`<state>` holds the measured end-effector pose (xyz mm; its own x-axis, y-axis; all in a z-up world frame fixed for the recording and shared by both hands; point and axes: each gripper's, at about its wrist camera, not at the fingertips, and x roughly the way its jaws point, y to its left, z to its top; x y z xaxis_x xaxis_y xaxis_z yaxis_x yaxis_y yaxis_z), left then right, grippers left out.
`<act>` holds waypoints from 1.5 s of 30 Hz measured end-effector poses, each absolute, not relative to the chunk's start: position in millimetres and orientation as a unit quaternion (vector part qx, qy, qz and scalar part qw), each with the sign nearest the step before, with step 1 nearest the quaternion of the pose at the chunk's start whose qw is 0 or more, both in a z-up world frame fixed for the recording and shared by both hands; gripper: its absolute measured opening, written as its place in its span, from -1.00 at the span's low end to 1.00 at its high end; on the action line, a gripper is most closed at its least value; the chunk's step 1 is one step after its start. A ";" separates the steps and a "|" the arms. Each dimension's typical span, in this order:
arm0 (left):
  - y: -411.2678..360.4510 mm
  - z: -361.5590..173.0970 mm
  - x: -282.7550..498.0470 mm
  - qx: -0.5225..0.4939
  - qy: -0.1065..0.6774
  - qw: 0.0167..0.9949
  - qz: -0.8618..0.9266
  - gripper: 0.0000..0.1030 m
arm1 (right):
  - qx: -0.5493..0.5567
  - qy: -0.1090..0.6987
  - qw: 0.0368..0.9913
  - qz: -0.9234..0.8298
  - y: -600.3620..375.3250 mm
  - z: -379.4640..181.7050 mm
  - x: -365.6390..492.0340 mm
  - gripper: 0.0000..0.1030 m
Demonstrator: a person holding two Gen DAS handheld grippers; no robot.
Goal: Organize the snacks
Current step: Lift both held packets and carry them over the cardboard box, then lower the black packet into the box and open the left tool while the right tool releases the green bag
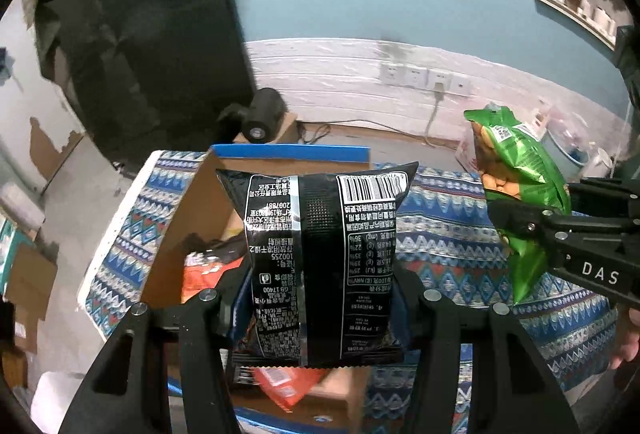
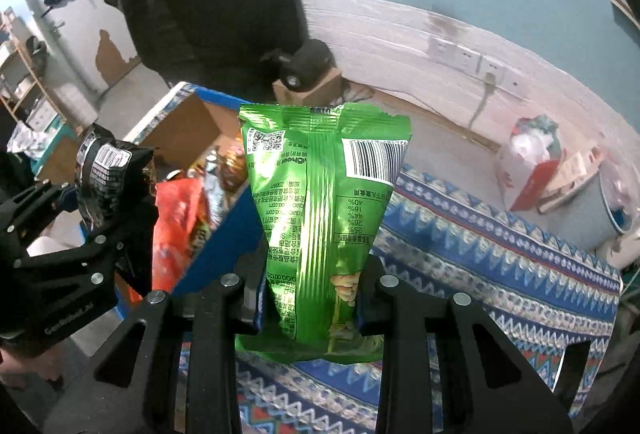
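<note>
Left gripper (image 1: 320,298) fingers clamp a black snack bag (image 1: 320,254); right gripper (image 2: 312,298) fingers pinch a green snack bag (image 2: 320,218).

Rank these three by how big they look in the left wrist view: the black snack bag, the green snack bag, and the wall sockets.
1. Black snack bag, largest, though it sits nearest the camera, which inflates it.
2. Green snack bag, in the other tongs.
3. Wall sockets, smallest, but far away, so true size is unsure.

I'm looking at a lived-in home room: peeling wall (image 1: 48,138), wall sockets (image 1: 424,78), patterned cloth (image 2: 500,254) over the counter, cluttered shelf (image 1: 576,10).
</note>
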<state>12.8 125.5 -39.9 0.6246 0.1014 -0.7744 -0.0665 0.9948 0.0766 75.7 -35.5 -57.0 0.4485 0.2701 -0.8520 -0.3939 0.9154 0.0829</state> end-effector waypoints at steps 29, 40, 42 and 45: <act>218.8 -71.7 23.9 -0.005 0.464 0.875 0.135 0.42 | -0.102 0.506 0.814 0.268 91.5 -87.2 117.5 -0.44; 235.0 -58.9 15.0 -0.031 0.454 0.879 0.147 0.56 | -0.085 0.521 0.799 0.287 109.1 -103.5 127.9 -0.41; 236.0 -57.0 12.3 -0.031 0.453 0.878 0.149 0.57 | -0.082 0.522 0.798 0.290 109.6 -103.9 128.5 -0.36; 235.9 -53.5 7.4 -0.031 0.451 0.880 0.147 0.57 | -0.085 0.514 0.803 0.290 106.6 -97.8 125.9 -0.13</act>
